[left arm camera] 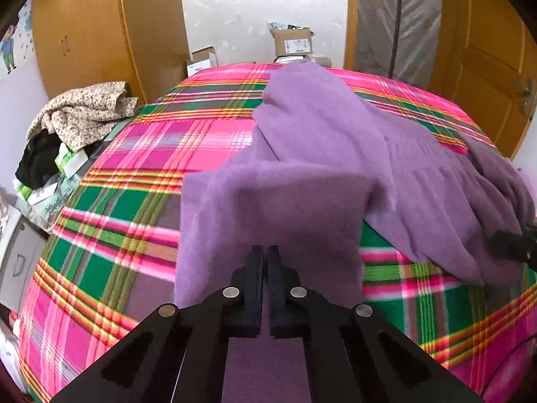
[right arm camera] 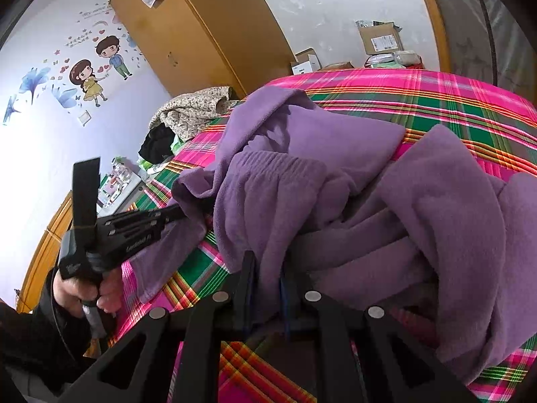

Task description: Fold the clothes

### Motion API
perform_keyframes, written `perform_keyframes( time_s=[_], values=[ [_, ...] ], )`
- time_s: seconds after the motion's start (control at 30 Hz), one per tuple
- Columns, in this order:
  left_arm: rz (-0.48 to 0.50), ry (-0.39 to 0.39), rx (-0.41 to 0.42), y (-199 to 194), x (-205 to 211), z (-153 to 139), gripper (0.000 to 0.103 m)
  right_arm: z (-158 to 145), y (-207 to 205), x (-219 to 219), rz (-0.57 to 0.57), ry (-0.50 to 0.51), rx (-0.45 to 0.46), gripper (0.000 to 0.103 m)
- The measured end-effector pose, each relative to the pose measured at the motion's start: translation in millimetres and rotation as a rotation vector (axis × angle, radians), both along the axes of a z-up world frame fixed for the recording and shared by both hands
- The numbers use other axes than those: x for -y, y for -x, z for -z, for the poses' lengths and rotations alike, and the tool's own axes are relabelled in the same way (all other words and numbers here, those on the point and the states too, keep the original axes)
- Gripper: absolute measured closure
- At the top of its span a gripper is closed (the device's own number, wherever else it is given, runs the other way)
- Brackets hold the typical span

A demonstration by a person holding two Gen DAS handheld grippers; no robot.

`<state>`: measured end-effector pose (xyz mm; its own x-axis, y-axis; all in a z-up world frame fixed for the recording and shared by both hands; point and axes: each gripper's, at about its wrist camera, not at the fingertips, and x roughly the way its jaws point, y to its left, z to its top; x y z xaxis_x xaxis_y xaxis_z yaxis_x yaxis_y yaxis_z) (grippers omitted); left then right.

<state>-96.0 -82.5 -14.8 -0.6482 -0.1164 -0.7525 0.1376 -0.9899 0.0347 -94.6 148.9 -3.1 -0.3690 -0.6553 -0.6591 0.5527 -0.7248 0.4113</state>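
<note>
Purple fleece garment [left arm camera: 322, 154] — pinched by both grippers — over plaid bedspread [left arm camera: 134, 154]

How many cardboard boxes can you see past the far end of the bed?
2: a bigger box with a label sits raised by the white wall, and a smaller box stands lower, nearer the wardrobe. The bed may hide others.

Two claws [left arm camera: 265, 252] [right arm camera: 266, 268], one purple garment [left arm camera: 335, 154], three cardboard boxes [right arm camera: 381, 38].
</note>
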Motion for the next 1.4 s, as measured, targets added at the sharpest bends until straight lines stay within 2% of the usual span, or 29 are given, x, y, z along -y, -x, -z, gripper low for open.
perform_keyframes(
  time_s=[0.07, 0.27, 0.33, 0.4, 0.5, 0.73, 0.77, 0.8, 0.97, 1.17, 1.23, 1.3, 1.4],
  values=[
    [-0.020, 0.007, -0.013, 4, 8, -4, 0.103, 1, -1, -1, 0.000, 0.003, 0.002, 0.090],
    [0.029, -0.076, -0.082, -6, 18, -28, 0.101, 4, -1, -3, 0.005, 0.011, 0.016, 0.090],
    [0.066, -0.094, -0.091, -11, 12, -32, 0.090, 5, 0, -3, 0.008, 0.012, 0.018, 0.090],
    [0.110, -0.103, -0.090, -16, 2, -33, 0.066, 6, 0, -2, 0.009, 0.012, 0.020, 0.090],
    [0.106, -0.077, -0.076, -12, -3, -29, 0.057, 7, 0, -3, 0.010, 0.012, 0.021, 0.089],
    [0.097, -0.018, -0.044, -1, -13, -18, 0.060, 8, -1, -3, 0.015, 0.017, 0.025, 0.089],
    [0.096, -0.009, -0.039, 1, -14, -16, 0.081, 8, -1, -3, 0.015, 0.018, 0.025, 0.089],
    [0.094, -0.001, -0.035, 2, -16, -15, 0.098, 8, -2, -3, 0.015, 0.019, 0.024, 0.089],
    [0.033, 0.034, -0.048, 16, 1, -18, 0.099, 8, -3, -5, 0.009, 0.029, 0.019, 0.089],
    [-0.077, 0.115, -0.139, 51, 39, -50, 0.099, 4, -12, -6, -0.038, 0.052, -0.002, 0.090],
    [-0.129, 0.129, -0.141, 66, 58, -58, 0.099, 3, -18, -5, -0.064, 0.056, -0.004, 0.091],
    [-0.147, 0.125, -0.115, 72, 72, -61, 0.098, 3, -26, -3, -0.092, 0.053, -0.006, 0.091],
    [-0.104, 0.085, -0.108, 61, 77, -64, 0.094, 5, -33, 0, -0.118, 0.041, -0.002, 0.090]
  ],
)
